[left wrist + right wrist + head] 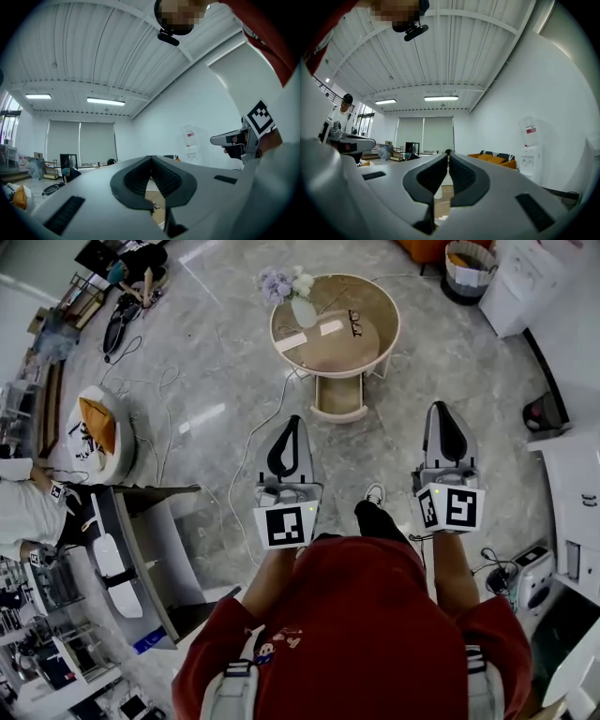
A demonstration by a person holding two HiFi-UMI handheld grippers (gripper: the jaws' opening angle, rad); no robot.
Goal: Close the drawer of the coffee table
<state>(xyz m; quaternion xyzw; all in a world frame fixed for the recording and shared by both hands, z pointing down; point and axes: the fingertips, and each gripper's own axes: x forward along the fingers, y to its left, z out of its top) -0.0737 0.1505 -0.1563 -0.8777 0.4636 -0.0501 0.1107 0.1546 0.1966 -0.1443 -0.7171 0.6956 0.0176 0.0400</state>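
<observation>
Beige, round coffee table [335,324] stands ahead on the marble floor [216,352], its drawer [339,397] pulled out toward the person. Left gripper [292,420] and right gripper [442,409] keep fingers closed, holding nothing.

floor [216,362]: grey marble-look stone, polished and glossy, throwing back the light
coffee table [394,334]: smooth cream-painted rim, shiny brown top
drawer [339,397]: same smooth cream finish
left gripper [293,420]: matt light-grey plastic shell
right gripper [442,409]: matt light-grey plastic shell
pads [133,180]: black, finely ribbed, dull and rubber-like
sweater [366,624]: red cloth, matt
ceiling [93,51]: white ribbed panels, matt
</observation>
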